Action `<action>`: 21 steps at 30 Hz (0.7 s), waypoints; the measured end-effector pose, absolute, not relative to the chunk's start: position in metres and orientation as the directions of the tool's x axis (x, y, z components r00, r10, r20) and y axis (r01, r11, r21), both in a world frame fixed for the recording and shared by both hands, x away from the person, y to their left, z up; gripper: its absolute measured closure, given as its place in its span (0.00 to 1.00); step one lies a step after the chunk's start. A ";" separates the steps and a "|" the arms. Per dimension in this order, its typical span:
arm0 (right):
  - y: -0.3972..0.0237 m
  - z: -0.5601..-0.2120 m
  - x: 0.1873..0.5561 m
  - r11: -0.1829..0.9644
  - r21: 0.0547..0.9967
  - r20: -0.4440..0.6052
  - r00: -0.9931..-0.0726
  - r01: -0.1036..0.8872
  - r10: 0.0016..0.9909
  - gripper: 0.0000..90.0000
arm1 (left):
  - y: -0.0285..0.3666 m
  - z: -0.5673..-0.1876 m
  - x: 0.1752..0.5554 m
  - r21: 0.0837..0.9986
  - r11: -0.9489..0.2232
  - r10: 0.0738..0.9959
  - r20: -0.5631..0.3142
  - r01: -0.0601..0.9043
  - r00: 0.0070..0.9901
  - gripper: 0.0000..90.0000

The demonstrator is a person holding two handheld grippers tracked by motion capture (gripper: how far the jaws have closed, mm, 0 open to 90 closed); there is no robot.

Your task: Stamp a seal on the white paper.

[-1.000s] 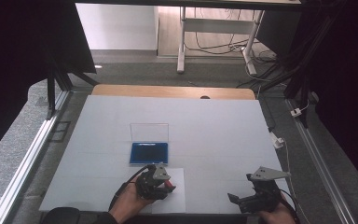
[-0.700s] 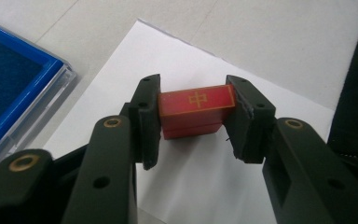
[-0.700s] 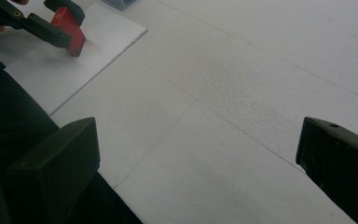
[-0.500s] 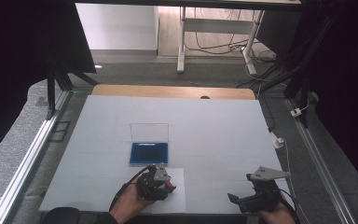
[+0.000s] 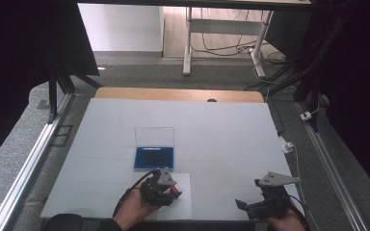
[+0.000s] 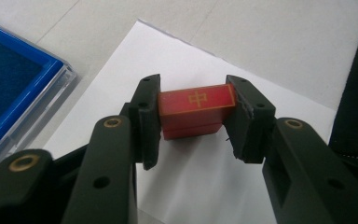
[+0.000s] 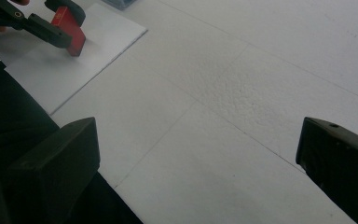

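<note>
A red block stamp (image 6: 195,111) with a gold character on top stands on a white sheet of paper (image 6: 205,177), and my left gripper (image 6: 193,116) is shut on it from both sides. From above, the left gripper (image 5: 166,190) sits at the table's front, just below the open blue ink pad box (image 5: 154,158). In the right gripper view the stamp (image 7: 70,31) appears far off at the upper left. My right gripper (image 5: 253,208) rests at the front right, jaws wide open with nothing between them.
The ink pad's clear lid (image 5: 154,136) stands upright behind its blue base. A white foam board (image 5: 221,139) covers the table. A white connector and cable (image 5: 287,145) lie at the right edge. Metal rails run along both sides.
</note>
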State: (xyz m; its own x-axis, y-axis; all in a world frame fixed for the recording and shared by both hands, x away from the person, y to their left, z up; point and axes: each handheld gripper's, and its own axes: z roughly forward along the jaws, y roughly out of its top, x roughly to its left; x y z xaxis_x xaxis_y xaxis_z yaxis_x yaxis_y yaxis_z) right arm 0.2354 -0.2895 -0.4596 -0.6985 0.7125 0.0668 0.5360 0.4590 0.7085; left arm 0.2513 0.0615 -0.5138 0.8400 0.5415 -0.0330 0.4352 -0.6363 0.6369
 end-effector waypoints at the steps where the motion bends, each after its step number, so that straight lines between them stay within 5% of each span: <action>1: -0.289 -0.460 0.235 0.459 0.708 0.067 -0.698 0.536 0.713 0.00 | 0.061 -0.514 0.251 0.635 -0.639 0.540 -0.031 0.434 0.841 0.65; 21: -0.290 -0.460 0.236 0.459 0.708 0.068 -0.699 0.537 0.712 0.00 | 0.065 -0.506 0.261 0.621 -0.618 0.540 -0.110 0.482 0.834 0.64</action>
